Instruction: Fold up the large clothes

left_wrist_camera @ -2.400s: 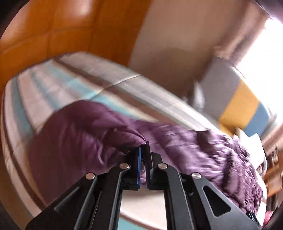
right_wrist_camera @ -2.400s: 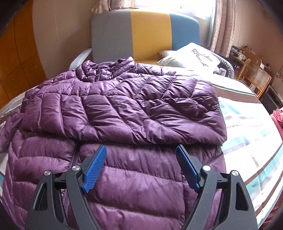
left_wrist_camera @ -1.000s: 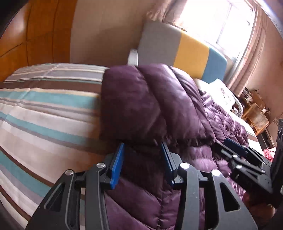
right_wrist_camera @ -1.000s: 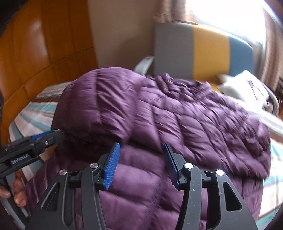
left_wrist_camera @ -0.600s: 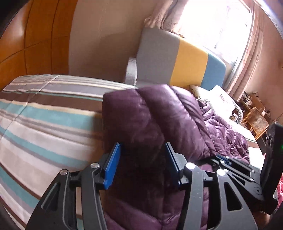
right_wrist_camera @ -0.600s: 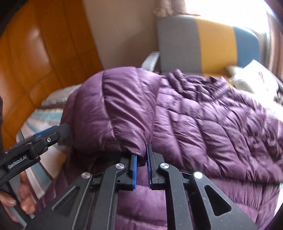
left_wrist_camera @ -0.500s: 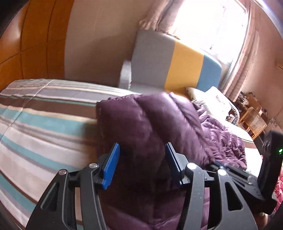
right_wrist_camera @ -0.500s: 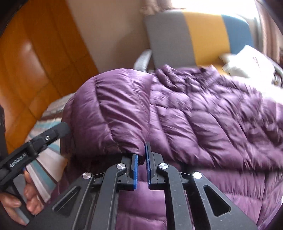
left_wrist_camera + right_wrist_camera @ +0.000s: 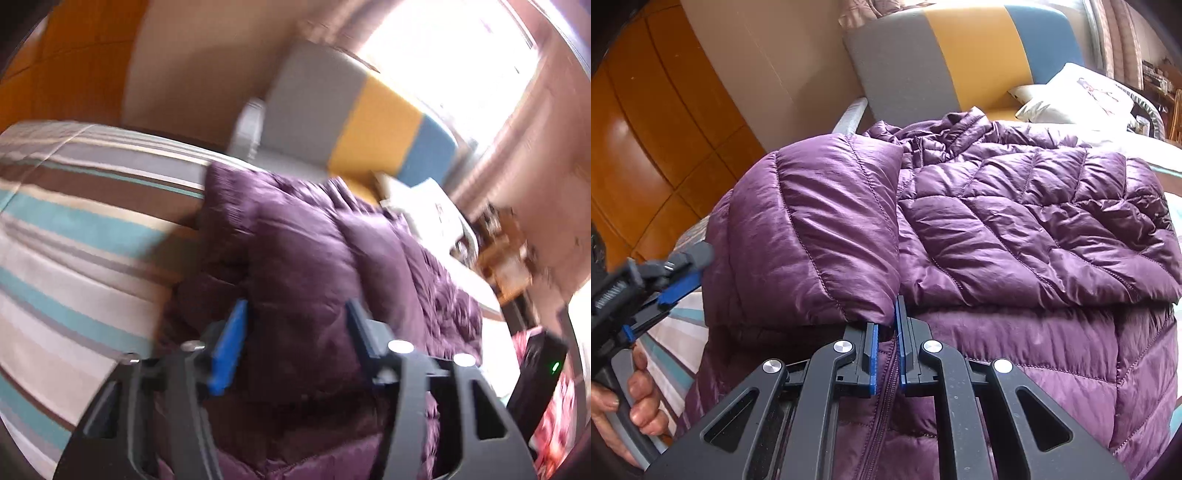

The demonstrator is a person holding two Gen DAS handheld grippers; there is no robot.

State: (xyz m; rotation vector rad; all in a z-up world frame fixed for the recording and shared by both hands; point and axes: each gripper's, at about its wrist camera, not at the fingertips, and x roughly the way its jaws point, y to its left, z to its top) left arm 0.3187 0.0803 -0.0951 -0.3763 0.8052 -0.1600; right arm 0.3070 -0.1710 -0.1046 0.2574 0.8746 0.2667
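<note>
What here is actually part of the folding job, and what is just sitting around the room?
Part of the job:
- purple puffer jacket
- right gripper, shut on the folded sleeve's edge
- left gripper, closing around the jacket's side
- striped bedspread under the jacket

Just lying about:
- white pillow
- grey, yellow and blue headboard
- wicker chair

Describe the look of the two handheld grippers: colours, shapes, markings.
Both the right gripper and left gripper are matte black plastic with triangular cut-outs in their arms, round silver pivot bolts and flat blue pads on the jaws. The left gripper's body carries white lettering, too blurred to read. No cables or sleeves show.
</note>
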